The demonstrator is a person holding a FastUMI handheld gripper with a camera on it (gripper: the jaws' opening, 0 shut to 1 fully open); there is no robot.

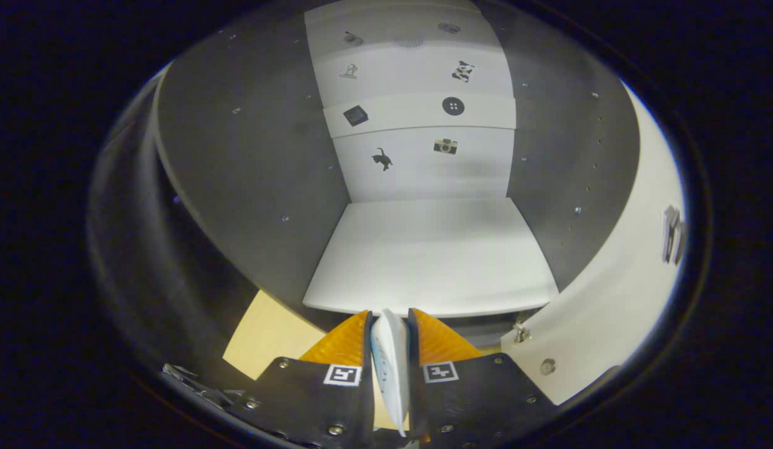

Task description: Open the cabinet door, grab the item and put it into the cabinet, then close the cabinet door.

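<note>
Gripper view. The gripper [389, 330] points straight into the open cabinet [249, 162]. Its two fingers are pressed onto a thin, flat white item [391, 362], which stands on edge between them; both fingers appear to bear on it, one on each face. What the item is cannot be told from this angle; faint marks show on one face.

Just ahead of the fingertips lies the white shelf [430, 255], bare. Grey side walls flank it. The back wall [417, 125] is white, in horizontal panels carrying small dark pictures. The cabinet door [611, 293] is swung wide to the right of the fingers, a hinge [519, 332] visible at its lower inner edge. A tan surface [267, 333] shows below the shelf, left of the fingers.

Progress, as judged: door open, done. Item grabbed, done. The item is at the cabinet's mouth, not yet over the shelf. Remaining: carry it in, set it down, release, withdraw, close the door.
</note>
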